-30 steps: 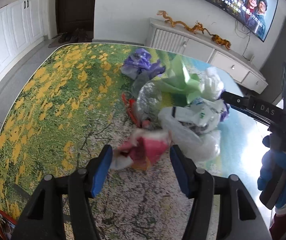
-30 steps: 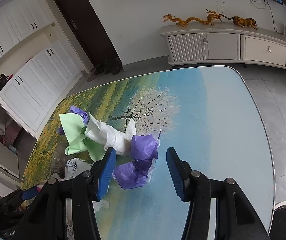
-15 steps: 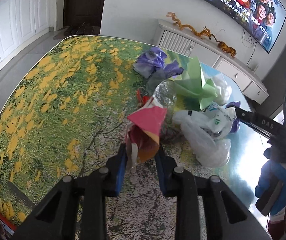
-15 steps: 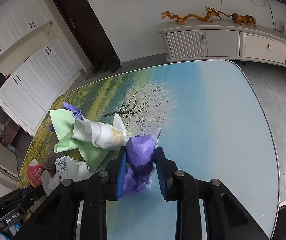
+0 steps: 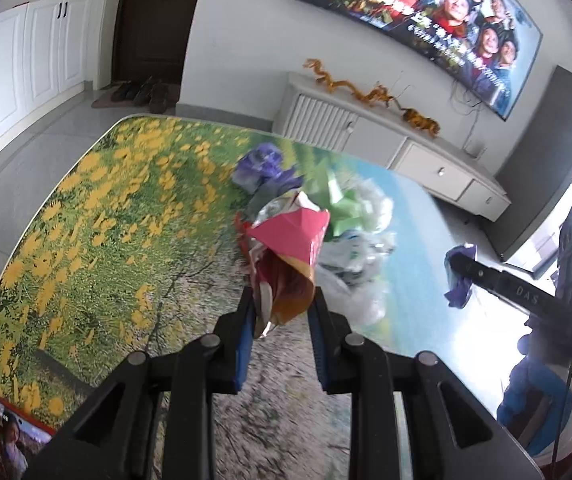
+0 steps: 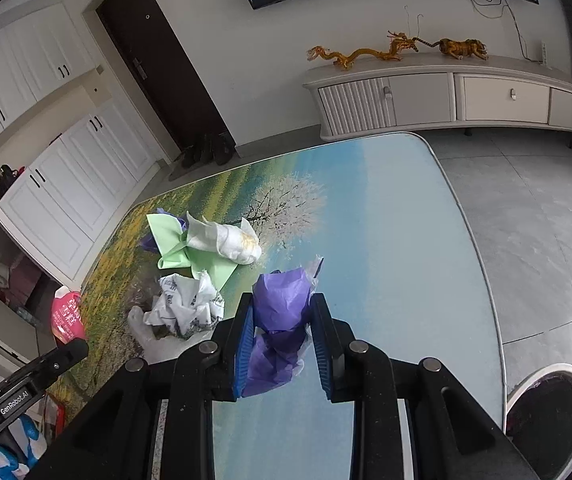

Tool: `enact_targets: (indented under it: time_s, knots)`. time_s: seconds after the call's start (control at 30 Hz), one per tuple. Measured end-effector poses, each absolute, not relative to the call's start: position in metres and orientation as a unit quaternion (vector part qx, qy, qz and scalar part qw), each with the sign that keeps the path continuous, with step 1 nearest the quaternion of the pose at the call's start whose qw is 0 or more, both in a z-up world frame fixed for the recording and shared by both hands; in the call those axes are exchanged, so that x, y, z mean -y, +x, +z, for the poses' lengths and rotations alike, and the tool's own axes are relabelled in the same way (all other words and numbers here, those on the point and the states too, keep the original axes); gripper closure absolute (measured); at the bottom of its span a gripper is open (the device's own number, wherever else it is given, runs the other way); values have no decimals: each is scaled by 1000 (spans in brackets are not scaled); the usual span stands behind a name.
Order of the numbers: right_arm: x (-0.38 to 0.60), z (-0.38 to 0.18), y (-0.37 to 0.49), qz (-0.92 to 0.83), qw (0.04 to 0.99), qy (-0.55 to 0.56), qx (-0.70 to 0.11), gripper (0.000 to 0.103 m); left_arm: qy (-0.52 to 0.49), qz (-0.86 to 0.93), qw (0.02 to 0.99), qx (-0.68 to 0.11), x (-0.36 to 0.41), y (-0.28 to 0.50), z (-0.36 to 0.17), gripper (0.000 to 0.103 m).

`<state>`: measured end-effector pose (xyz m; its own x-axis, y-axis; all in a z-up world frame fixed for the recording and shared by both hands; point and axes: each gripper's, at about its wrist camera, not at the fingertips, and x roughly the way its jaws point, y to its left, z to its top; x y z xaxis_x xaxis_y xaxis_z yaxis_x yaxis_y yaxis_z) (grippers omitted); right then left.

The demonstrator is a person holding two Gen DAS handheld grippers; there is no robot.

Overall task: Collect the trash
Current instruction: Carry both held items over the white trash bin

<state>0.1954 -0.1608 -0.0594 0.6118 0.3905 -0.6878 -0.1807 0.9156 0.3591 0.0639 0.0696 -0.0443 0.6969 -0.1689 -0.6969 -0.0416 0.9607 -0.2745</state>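
My left gripper (image 5: 282,312) is shut on a crumpled red and orange wrapper (image 5: 292,248), lifted off the picture-printed table (image 5: 86,216). My right gripper (image 6: 282,316) is shut on a wad of purple plastic (image 6: 280,308), also clear of the tabletop. In the left wrist view that purple wad (image 5: 460,276) hangs from the right gripper at the right. In the right wrist view the red wrapper (image 6: 68,314) shows at the left edge. A heap of trash stays on the table: green paper (image 6: 174,244), a stained white tissue (image 6: 226,240), a crumpled printed bag (image 6: 188,306).
Another purple bag (image 5: 262,164) and clear plastic (image 5: 360,280) lie in the heap. A dark round bin (image 6: 546,408) stands on the floor beyond the table's right edge. A low white cabinet (image 6: 446,100) lines the far wall. A red-framed card (image 5: 14,436) lies near the table's front left.
Both grippers went from open around their pieces to shut on them. Each then rose off the table with its piece, the heap falling away below.
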Motion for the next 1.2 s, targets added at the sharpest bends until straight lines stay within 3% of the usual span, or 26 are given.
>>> enact_targets:
  time_s: [0.67,1.2]
  knots:
    - [208,15,88,103,925,164,-327,77,-94,-158,928,-324,1,7,24,79]
    - [350,-17,50,-41,919,244,-308,77,17,-278,892,-355,164,34,21,79]
